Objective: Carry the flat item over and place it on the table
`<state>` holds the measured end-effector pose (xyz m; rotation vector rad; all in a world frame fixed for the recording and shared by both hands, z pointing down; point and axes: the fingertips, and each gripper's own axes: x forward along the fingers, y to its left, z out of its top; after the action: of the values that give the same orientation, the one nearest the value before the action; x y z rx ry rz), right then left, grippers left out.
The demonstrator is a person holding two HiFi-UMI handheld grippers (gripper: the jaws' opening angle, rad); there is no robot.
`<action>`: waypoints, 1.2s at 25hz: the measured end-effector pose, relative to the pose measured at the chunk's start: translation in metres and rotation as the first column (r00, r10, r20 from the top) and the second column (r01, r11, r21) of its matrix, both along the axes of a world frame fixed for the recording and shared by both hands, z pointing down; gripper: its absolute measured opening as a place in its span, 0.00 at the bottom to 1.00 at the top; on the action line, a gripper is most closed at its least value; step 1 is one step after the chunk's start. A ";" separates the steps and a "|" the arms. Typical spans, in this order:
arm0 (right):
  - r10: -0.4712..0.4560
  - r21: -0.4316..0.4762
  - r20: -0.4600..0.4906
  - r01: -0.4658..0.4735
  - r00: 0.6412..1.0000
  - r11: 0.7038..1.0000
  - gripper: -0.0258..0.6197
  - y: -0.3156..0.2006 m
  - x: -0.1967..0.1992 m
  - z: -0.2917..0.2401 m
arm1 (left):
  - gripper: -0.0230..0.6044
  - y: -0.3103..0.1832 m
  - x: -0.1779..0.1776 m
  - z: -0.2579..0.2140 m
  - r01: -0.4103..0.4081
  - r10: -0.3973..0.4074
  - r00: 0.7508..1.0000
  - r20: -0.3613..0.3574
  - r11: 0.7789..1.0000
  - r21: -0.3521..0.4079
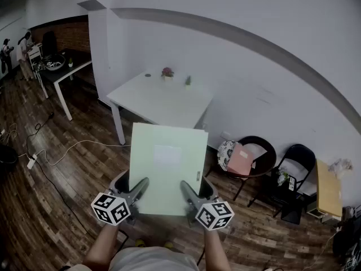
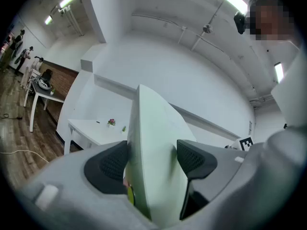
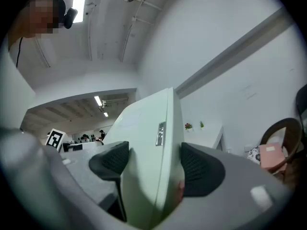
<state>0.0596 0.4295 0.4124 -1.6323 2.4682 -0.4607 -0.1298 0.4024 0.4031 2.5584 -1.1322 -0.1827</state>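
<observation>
A flat pale green folder [image 1: 168, 162] is held out in front of me, above the wooden floor, by its near edge. My left gripper [image 1: 135, 189] is shut on its near left part and my right gripper [image 1: 193, 193] on its near right part. In the left gripper view the folder [image 2: 154, 143] stands edge-on between the black pads, which press on both faces. The right gripper view shows the same grip on the folder [image 3: 146, 143], with a small label on its spine. The white table [image 1: 148, 107] stands ahead against the wall, apart from the folder.
A small potted flower [image 1: 167, 72] and another small plant [image 1: 188, 81] sit at the table's far edge. Two dark chairs [image 1: 255, 154] [image 1: 294, 168] stand at the right, one with a pink item [image 1: 241, 160]. Cables [image 1: 42, 154] lie on the floor at left. A black desk [image 1: 65, 71] and people [image 1: 22, 52] are far left.
</observation>
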 end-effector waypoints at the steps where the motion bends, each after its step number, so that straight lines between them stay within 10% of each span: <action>1: 0.001 0.002 0.000 -0.001 1.000 1.000 0.57 -0.001 0.001 0.000 | 0.56 0.000 0.001 0.000 0.000 0.000 1.000 -0.001 1.000 0.001; 30: -0.027 0.000 0.055 0.027 0.998 1.000 0.57 -0.009 0.052 0.015 | 0.56 -0.002 0.051 0.013 0.036 -0.035 0.999 0.016 0.999 -0.021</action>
<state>0.1119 0.4206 0.4272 -1.5662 2.4534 -0.5039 -0.0789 0.4007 0.4156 2.5268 -1.1796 -0.1595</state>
